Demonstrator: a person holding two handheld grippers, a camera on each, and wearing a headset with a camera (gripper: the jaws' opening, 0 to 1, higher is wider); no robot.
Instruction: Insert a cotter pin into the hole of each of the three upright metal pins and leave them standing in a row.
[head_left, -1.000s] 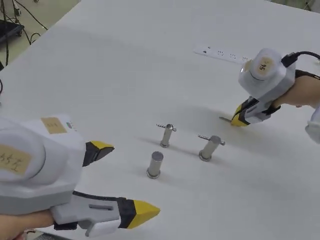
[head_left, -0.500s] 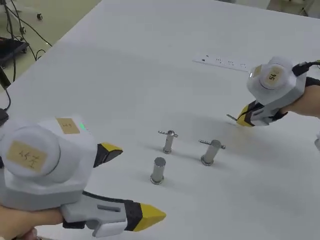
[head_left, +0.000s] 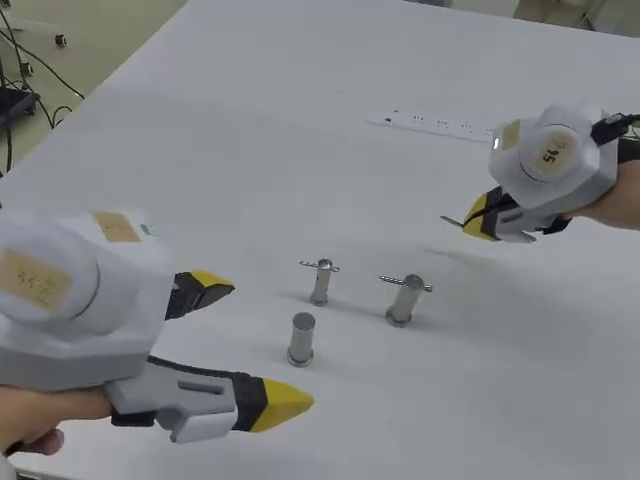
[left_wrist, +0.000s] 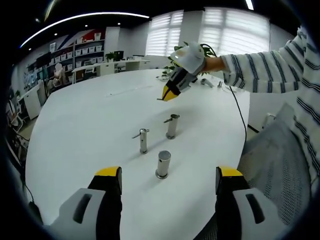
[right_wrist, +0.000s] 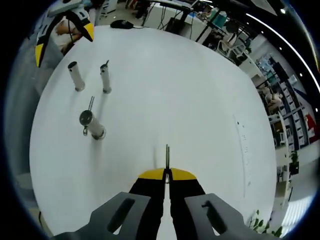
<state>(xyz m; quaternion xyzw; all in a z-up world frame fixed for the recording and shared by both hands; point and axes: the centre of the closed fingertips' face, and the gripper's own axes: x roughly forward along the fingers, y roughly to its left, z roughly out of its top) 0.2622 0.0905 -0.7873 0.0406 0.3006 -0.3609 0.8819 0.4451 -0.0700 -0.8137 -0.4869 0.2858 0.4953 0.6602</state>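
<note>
Right gripper (right_wrist: 167, 172) is clenching a thin silvery metal cotter pin (right_wrist: 167, 156), tip projecting forward, ready for threading, above the white surface (head_left: 250, 150). Left gripper (head_left: 252, 343) is hanging released beside the bare grey upright metal pin (head_left: 302, 338), probably to steady it. The two other upright metal pins (head_left: 320, 282) are already carrying cotter pins.

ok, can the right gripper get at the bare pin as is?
Probably, coming over the top. The right gripper holds a cotter pin; the two fitted pins stand between it and the bare pin, whose top is clear.
</note>
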